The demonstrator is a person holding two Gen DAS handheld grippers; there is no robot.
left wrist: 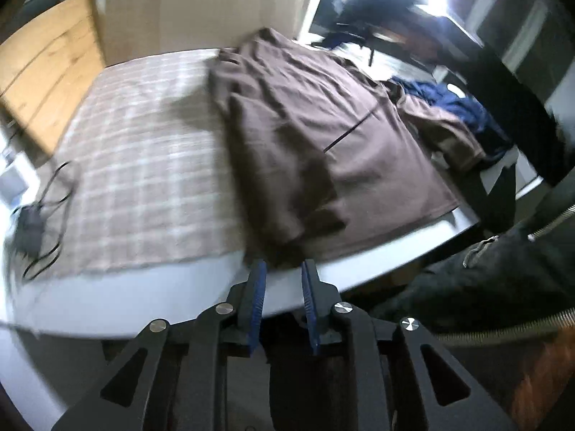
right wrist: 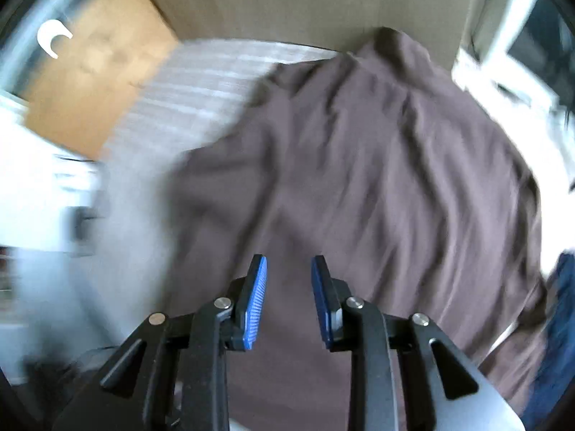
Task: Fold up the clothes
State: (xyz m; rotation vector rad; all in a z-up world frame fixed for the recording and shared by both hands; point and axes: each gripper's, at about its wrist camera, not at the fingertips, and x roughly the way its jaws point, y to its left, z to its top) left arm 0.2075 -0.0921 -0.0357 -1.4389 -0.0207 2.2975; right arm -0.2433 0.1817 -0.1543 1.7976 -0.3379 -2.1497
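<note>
Brown garment [left wrist: 305, 125] lies half-folded on the bed [left wrist: 143, 151]; both grippers, left [left wrist: 284, 269] and right [right wrist: 289, 265], gape empty, folding unfinished.

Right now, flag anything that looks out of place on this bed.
A black cable with its adapter lies loose on the plaid bedsheet, left of the brown garment. A crumpled blue garment sits heaped at the far right edge.
</note>
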